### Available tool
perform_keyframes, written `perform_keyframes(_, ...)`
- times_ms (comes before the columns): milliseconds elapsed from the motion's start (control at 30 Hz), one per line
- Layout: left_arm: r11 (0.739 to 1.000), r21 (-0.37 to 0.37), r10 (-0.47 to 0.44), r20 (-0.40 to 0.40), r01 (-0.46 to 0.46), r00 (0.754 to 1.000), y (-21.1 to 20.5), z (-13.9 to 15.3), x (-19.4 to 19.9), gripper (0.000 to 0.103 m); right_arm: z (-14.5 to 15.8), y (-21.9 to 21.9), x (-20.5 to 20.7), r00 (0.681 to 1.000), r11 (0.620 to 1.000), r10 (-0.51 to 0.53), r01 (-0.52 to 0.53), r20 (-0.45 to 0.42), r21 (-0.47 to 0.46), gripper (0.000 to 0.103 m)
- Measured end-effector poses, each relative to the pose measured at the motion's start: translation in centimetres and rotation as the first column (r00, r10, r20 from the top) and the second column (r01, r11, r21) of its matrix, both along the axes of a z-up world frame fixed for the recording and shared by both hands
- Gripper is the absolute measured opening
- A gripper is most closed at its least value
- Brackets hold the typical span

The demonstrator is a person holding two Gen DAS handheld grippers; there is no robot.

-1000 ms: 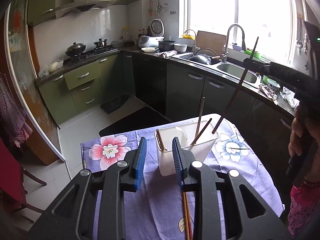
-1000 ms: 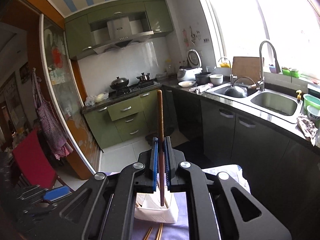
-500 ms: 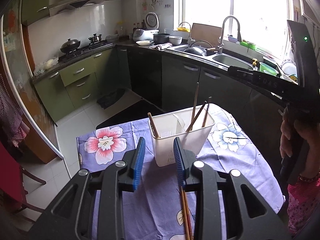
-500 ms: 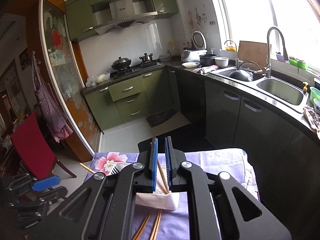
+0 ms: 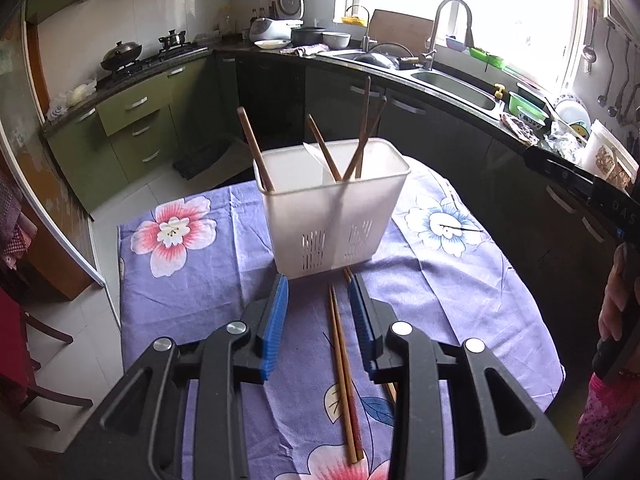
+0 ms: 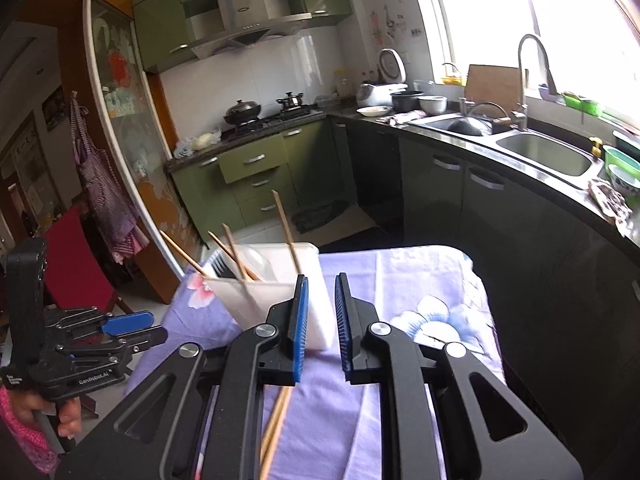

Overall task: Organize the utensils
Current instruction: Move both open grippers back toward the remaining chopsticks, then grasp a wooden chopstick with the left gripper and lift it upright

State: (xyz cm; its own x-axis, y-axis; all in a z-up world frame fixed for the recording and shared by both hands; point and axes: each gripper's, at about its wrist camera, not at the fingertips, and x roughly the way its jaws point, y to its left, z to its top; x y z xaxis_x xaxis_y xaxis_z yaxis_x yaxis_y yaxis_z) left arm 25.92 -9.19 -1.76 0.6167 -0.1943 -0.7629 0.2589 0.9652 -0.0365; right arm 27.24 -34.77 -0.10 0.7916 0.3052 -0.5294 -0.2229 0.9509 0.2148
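A white plastic utensil holder (image 5: pixel 332 208) stands on the flowered purple tablecloth (image 5: pixel 200 292) with several brown chopsticks (image 5: pixel 362 128) leaning inside it. A loose pair of chopsticks (image 5: pixel 344 384) lies flat on the cloth in front of the holder. My left gripper (image 5: pixel 318 316) is open and empty, low over the cloth, its jaws on either side of that pair. My right gripper (image 6: pixel 320 312) is open and empty, just in front of the holder (image 6: pixel 272 292). The loose chopsticks (image 6: pixel 276 428) show under its left finger. The left gripper also shows at the left edge (image 6: pixel 132 330).
The small table ends close on all sides, with the floor (image 5: pixel 140 200) beyond. A dark counter with a sink (image 5: pixel 456 84) runs along the right and back. A red chair (image 6: pixel 76 260) stands at the left. A hand in a pink sleeve (image 5: pixel 616 312) is at the right edge.
My right gripper let the chopstick drop into the holder, opened and came lower. My left gripper moved down and forward over the loose pair on the cloth and opened wider.
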Motion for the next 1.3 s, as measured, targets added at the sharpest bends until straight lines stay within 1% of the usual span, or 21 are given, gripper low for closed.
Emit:
perform_keyframes(33, 1.0, 0.0, -0.003, -0.021, 0.003, 1.0, -0.2, -1.0, 0.1, 0.032, -0.7, -0.5, -0.2, 1.0, 1.0, -0.011, 0.011, -0.01, -0.001, 0.022)
perform_keyframes(67, 1.0, 0.0, -0.003, -0.038, 0.003, 0.999, -0.3, -1.8, 0.2, 0.032, -1.5, -1.0, -0.4, 1.0, 1.0, -0.021, 0.021, -0.022, 0.002, 0.023)
perform_keyframes(167, 1.0, -0.001, -0.014, -0.113, 0.014, 0.994, -1.1, -4.9, 1.0, 0.033, -3.4, -2.2, -0.6, 0.997, 0.999, -0.036, 0.037, -0.064, 0.007, 0.023)
perform_keyframes(267, 1.0, 0.007, -0.019, -0.187, 0.021, 0.982, -2.0, -7.9, 2.2, 0.032, -4.9, -3.3, -0.7, 0.994, 0.999, -0.046, 0.047, -0.098, 0.011, 0.023)
perform_keyframes(367, 1.0, 0.016, -0.022, -0.257, 0.027, 0.966, -2.7, -10.6, 3.5, 0.032, -5.8, -4.2, -0.5, 0.992, 0.998, -0.053, 0.054, -0.114, 0.01, 0.023)
perform_keyframes(467, 0.999, 0.033, -0.01, -0.289, 0.02, 0.957, -3.0, -12.5, 4.2, 0.032, -5.9, -4.8, -0.4, 0.991, 0.998, -0.057, 0.059, -0.117, 0.012, 0.023)
perform_keyframes(600, 0.998, 0.061, 0.003, -0.297, 0.016, 0.955, -3.2, -13.5, 4.5, 0.03, -5.9, -5.4, -0.6, 0.992, 0.998, -0.059, 0.061, -0.114, 0.017, 0.023)
perform_keyframes(767, 0.996, 0.086, 0.013, -0.314, 0.015, 0.949, -3.1, -14.4, 5.2, 0.027, -5.5, -4.9, -0.4, 0.992, 0.998, -0.049, 0.052, -0.117, 0.019, 0.023)
perform_keyframes(1000, 0.993, 0.114, 0.023, -0.309, 0.014, 0.951, -2.9, -14.6, 5.5, 0.027, -5.5, -4.3, -0.2, 0.992, 0.999, -0.032, 0.035, -0.123, 0.021, 0.023)
perform_keyframes(1167, 0.993, 0.113, 0.017, -0.314, 0.02, 0.949, -2.9, -14.7, 5.5, 0.027, -5.7, -3.9, -0.1, 0.992, 0.999, -0.025, 0.028, -0.127, 0.02, 0.023)
perform_keyframes(1300, 0.992, 0.121, 0.002, -0.323, 0.039, 0.946, -3.6, -15.0, 5.6, 0.027, -5.9, -3.6, -0.1, 0.991, 1.0, -0.018, 0.021, -0.131, 0.019, 0.023)
